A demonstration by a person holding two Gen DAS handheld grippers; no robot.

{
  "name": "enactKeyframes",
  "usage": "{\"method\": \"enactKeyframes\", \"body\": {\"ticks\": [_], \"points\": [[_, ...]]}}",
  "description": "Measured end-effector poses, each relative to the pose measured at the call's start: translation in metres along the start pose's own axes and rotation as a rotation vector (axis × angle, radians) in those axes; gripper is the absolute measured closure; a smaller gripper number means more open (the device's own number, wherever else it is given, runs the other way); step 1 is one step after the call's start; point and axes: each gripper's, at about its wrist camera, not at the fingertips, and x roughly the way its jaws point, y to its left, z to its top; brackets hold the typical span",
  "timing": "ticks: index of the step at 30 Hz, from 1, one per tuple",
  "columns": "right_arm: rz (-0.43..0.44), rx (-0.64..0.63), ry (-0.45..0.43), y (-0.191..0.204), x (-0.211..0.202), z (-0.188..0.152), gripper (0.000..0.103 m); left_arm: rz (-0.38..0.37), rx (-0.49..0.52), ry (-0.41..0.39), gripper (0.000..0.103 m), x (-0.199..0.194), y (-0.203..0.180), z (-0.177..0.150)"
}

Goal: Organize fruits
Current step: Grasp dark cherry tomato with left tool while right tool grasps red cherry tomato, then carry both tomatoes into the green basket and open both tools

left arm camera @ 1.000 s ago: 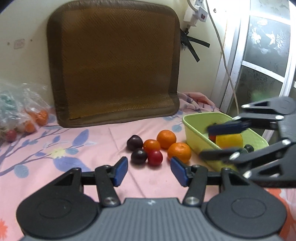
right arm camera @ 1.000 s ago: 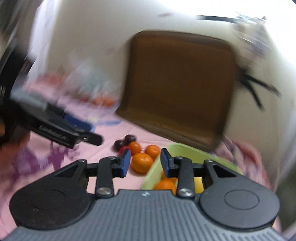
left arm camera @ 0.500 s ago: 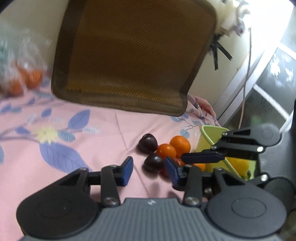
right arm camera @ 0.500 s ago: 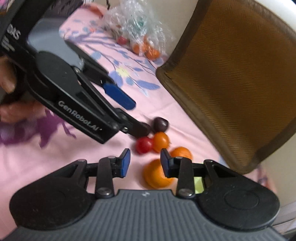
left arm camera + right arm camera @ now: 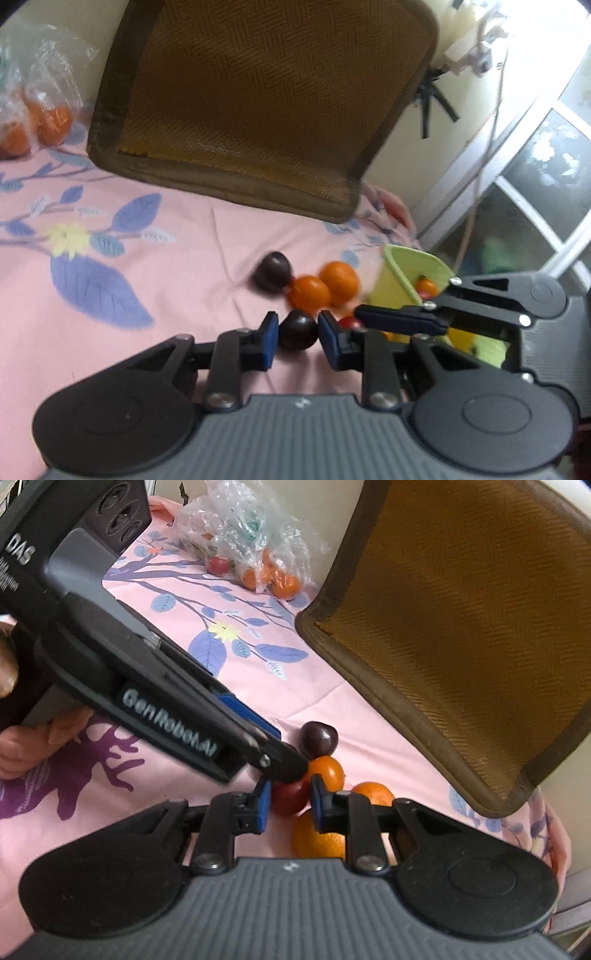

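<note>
A dark plum [image 5: 298, 333] sat right between the left gripper [image 5: 295, 339] pads, which were touching its sides on the pink bedsheet [image 5: 155, 280]. The right gripper [image 5: 286, 802] came in low from the side, closed around a red plum [image 5: 289, 798] just beside the oranges [image 5: 325, 773].

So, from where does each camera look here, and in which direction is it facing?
Left wrist view: sits on the left gripper, facing right over the bed toward the green tray; its fingers flank a dark plum; the right gripper crosses in.
Right wrist view: sits on the right gripper, facing left toward the bag of fruit; its fingers flank a red plum; the left gripper and a hand show.
Both share the oranges and brown cushion.
</note>
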Motion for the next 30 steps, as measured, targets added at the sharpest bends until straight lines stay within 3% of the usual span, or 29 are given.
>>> {"method": "enactKeyframes", "body": {"ticks": [5, 10, 16, 19, 22, 30], "points": [[-0.027, 0.068, -0.136, 0.016, -0.051, -0.029, 0.078, -0.030, 0.020, -0.034, 0.079, -0.031, -0.021, -0.027], [-0.036, 0.201, -0.219, 0.042, -0.092, -0.076, 0.078, -0.047, 0.043, -0.018, 0.079, -0.051, -0.047, -0.066], [-0.051, 0.388, -0.234, 0.064, -0.114, -0.129, 0.078, 0.001, 0.221, 0.030, 0.078, -0.052, -0.094, -0.109], [-0.051, 0.453, -0.237, 0.067, -0.118, -0.147, 0.078, 0.052, 0.285, 0.018, 0.076, -0.052, -0.106, -0.120], [-0.051, 0.479, -0.259, 0.071, -0.120, -0.153, 0.076, 0.084, 0.299, 0.010, 0.070, -0.053, -0.113, -0.122], [-0.048, 0.489, -0.288, 0.075, -0.125, -0.164, 0.074, 0.137, 0.348, 0.027, 0.071, -0.048, -0.127, -0.131]]}}
